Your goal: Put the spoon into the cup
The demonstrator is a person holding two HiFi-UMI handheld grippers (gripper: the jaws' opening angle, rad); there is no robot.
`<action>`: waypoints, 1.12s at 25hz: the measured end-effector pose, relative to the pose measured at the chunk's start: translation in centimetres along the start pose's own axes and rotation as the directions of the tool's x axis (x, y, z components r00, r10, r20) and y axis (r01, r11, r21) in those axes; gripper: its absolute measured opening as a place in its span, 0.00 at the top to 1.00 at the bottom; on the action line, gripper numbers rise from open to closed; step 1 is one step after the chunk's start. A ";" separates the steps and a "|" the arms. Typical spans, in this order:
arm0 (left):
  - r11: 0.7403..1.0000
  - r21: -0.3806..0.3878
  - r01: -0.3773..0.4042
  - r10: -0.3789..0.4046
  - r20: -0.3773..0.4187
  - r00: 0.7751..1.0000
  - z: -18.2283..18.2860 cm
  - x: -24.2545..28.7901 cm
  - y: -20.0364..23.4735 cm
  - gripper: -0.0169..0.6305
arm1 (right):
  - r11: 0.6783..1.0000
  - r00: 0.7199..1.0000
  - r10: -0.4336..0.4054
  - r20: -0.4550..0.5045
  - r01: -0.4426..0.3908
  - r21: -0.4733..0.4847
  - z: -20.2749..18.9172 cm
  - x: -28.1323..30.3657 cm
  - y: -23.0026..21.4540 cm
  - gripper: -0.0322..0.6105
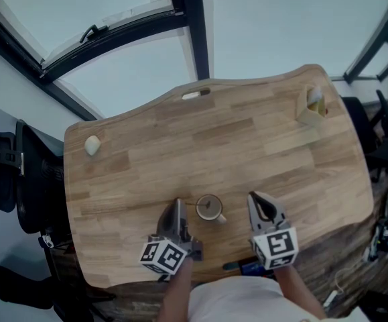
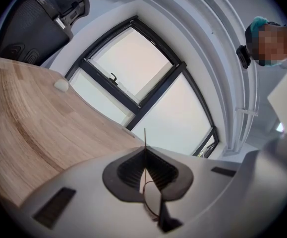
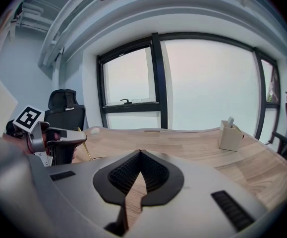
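Left claw (image 2: 144,150): pads pressed together on the spoon (image 2: 144,138), whose thin handle pokes out just past the tips. Claw is rolled, so the tabletop (image 2: 29,118) slants across its view.

Right claw (image 3: 140,155): tips together, nothing between them, only bare wood showing through the gap behind the tips. It hangs over the near right edge, apart from the cup (image 1: 209,208).

The cup stands upright near the near edge, between the two claws and just right of the left claw's tips. A holder (image 1: 312,106) sits far right, well away.

Risks, as judged:
- The grip is on a very thin handle at the tips only. The spoon may swivel or slide out if the claw rolls more.
- If the claw lets go with the spoon's low end outside the rim, it lands on the tabletop.
- The cup looks light and nothing braces it. A nudge from the claw or spoon could shove or tip it.

Views compared:
- Right claw view alone shows the spoon side-on, a gold rod slanting down from the left claw's tips.
- Left claw view shows the pinch but no cup.
- Head view gives the cup's place, but the spoon is almost too thin to trace there. Whether its low end is inside the cup cannot be told.
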State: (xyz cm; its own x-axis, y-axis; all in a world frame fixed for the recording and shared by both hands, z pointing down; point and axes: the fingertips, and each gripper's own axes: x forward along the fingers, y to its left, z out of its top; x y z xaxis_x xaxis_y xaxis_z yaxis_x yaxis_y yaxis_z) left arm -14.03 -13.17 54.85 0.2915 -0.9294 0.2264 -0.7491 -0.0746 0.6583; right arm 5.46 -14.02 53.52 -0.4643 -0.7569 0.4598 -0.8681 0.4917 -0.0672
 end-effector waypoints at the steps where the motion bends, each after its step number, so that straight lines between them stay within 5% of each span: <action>1: 1.000 0.004 0.000 0.000 -0.003 1.000 -0.1 0.1 0.0 0.97 | 1.000 1.000 0.000 -0.002 0.000 0.001 -0.1 0.0 -0.1 0.95; 28: 0.996 0.084 0.004 0.001 -0.053 0.999 -2.0 1.0 -0.5 0.97 | 1.000 1.000 0.007 -0.018 -0.007 0.006 -0.9 0.5 -0.4 0.95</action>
State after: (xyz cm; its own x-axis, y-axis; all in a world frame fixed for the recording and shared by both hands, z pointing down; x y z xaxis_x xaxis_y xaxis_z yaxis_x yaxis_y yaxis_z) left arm -12.21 -13.40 56.20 0.3221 -0.9089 0.2649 -0.7954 -0.1080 0.5964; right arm 5.70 -14.20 54.57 -0.4674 -0.7457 0.4747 -0.8658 0.4947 -0.0754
